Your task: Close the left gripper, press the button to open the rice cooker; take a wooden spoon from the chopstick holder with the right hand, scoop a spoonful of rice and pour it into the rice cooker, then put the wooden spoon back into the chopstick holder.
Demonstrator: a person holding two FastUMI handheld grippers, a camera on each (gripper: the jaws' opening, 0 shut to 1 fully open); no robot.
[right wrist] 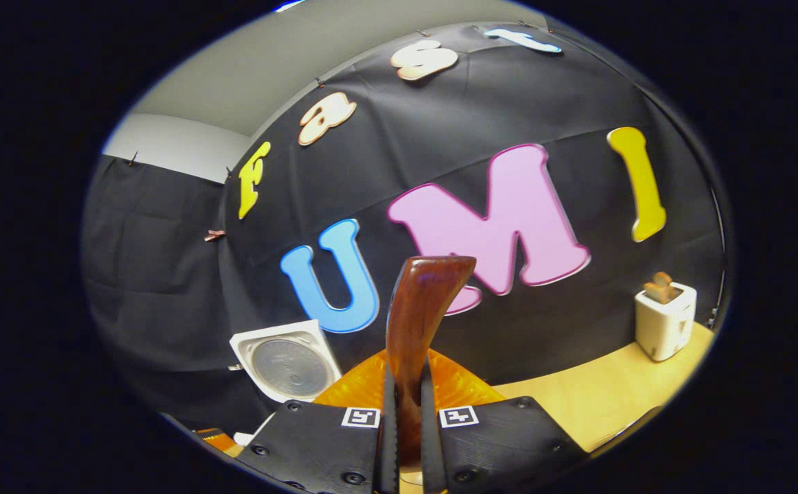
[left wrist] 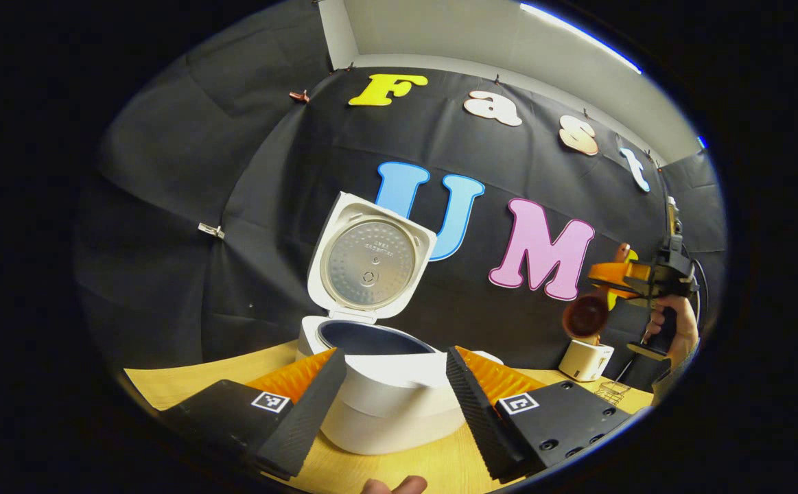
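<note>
Stands near the counter's (right wrist: 597, 398) back right corner, against the black cloth wall: a white toaster (right wrist: 665, 321) with a brown slice poking from its slot. Rests just in front of the toaster (left wrist: 585, 360): a small wire basket (left wrist: 611, 391).

rice cooker (left wrist: 385, 405): 1 | wooden spoon (right wrist: 416, 322): 1 | toaster (right wrist: 665, 321): 1 | my hand-held grippers: 2, left (left wrist: 388, 394), right (right wrist: 407, 439)

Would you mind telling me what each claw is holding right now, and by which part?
The right claw is shut on the wooden spoon, clamping its handle. The left claw is open and holds nothing.
</note>
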